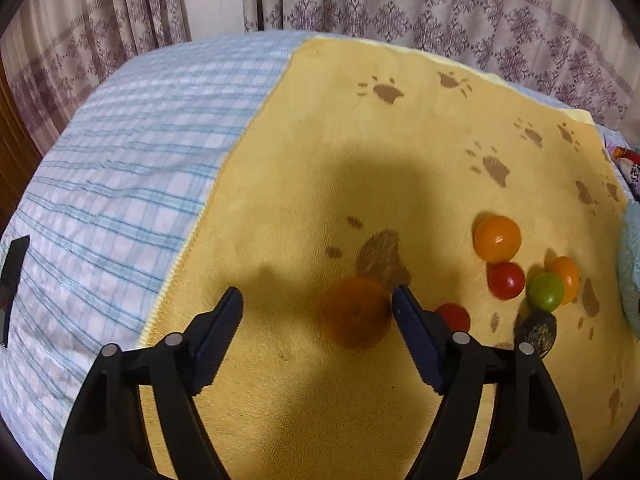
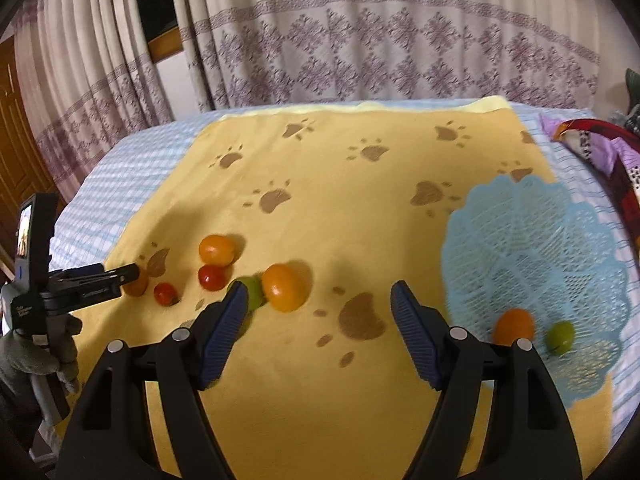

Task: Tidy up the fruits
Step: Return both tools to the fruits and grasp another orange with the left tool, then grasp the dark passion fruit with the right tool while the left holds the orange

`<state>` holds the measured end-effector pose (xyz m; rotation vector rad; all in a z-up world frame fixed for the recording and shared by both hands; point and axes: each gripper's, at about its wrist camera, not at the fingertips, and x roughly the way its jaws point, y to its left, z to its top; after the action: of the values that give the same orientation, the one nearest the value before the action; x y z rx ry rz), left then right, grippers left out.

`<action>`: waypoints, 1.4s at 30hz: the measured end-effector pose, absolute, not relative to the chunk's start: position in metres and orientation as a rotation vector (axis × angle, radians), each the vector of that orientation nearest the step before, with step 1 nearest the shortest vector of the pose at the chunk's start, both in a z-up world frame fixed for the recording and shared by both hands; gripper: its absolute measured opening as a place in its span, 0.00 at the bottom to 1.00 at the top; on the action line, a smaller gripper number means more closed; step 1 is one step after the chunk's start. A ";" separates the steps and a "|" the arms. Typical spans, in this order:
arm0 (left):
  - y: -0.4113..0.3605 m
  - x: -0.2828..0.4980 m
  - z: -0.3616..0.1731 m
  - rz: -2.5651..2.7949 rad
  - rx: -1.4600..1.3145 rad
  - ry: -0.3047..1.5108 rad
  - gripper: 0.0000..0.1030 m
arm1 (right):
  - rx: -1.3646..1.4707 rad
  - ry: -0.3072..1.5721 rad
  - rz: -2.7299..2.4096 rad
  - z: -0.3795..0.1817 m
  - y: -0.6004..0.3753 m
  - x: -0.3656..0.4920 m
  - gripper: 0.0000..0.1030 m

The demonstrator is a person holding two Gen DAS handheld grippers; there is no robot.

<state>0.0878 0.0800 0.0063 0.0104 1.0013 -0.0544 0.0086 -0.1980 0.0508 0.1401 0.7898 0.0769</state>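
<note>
My left gripper (image 1: 318, 306) is open over the yellow paw-print cloth (image 1: 360, 140), with a dull orange fruit (image 1: 355, 312) lying between its fingers, close to the right one. To its right lie a bright orange fruit (image 1: 497, 239), a red one (image 1: 505, 280), a green one (image 1: 545, 291), another orange (image 1: 566, 279), a small red one (image 1: 454, 316) and a dark fruit (image 1: 536, 332). My right gripper (image 2: 316, 300) is open and empty above the cloth. A blue lace basket (image 2: 540, 240) at right holds an orange fruit (image 2: 514, 326) and a green fruit (image 2: 561, 338).
The cloth lies on a blue checked bed cover (image 1: 120, 160). Patterned curtains (image 2: 360, 48) hang behind. A folded purple and red fabric (image 2: 592, 148) lies at the far right. The left gripper (image 2: 120, 276) shows at the left of the right wrist view.
</note>
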 end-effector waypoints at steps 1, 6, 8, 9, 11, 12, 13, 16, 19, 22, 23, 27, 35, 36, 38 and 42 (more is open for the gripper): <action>0.079 0.087 0.005 -0.061 0.012 1.001 0.74 | 0.139 0.799 0.083 0.047 -0.196 0.008 0.73; 0.071 0.085 0.002 -0.089 0.039 0.996 0.67 | 0.146 0.831 0.101 0.033 -0.193 0.009 0.73; 0.069 0.085 0.000 -0.097 0.041 0.998 0.66 | 0.143 0.838 0.107 0.031 -0.193 0.008 0.73; 0.068 0.085 -0.001 -0.100 0.041 0.998 0.66 | 0.141 0.840 0.109 0.030 -0.192 0.008 0.73; 0.067 0.086 -0.005 -0.103 0.045 1.008 0.65 | 0.139 0.843 0.117 0.029 -0.190 0.007 0.73; 0.066 0.087 -0.008 -0.105 0.045 1.015 0.64 | 0.139 0.844 0.120 0.028 -0.189 0.007 0.73; 0.066 0.088 -0.011 -0.103 0.047 1.020 0.63 | 0.138 0.845 0.122 0.028 -0.189 0.007 0.73; 0.066 0.089 -0.013 -0.104 0.049 1.018 0.57 | 0.135 0.850 0.134 0.026 -0.186 0.007 0.73; 0.065 0.088 -0.008 -0.134 0.037 1.011 0.39 | 0.131 0.858 0.150 0.023 -0.183 0.006 0.73; 0.062 0.087 -0.005 -0.133 0.045 1.009 0.38 | 0.128 0.865 0.171 0.021 -0.178 0.005 0.73; 0.063 0.086 -0.004 -0.132 0.043 1.009 0.38 | 0.128 0.868 0.179 0.020 -0.176 0.006 0.73; 0.063 0.084 0.003 -0.126 0.035 0.997 0.38 | 0.136 0.888 0.218 0.017 -0.167 0.008 0.73; 0.060 0.078 0.023 -0.121 0.039 0.941 0.38 | 0.195 0.929 0.250 0.009 -0.150 0.029 0.70; 0.060 0.078 0.024 -0.120 0.039 0.938 0.38 | 0.203 0.938 0.255 0.008 -0.147 0.033 0.69; 0.061 0.079 0.026 -0.117 0.036 0.937 0.38 | 0.212 0.955 0.260 0.004 -0.141 0.038 0.63; 0.062 0.078 0.027 -0.116 0.026 0.936 0.38 | 0.211 1.001 0.237 -0.007 -0.130 0.050 0.51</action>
<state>0.0785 0.0622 0.0274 0.0258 0.9365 -0.1164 0.0501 -0.1298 -0.0067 0.2105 1.0007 0.2369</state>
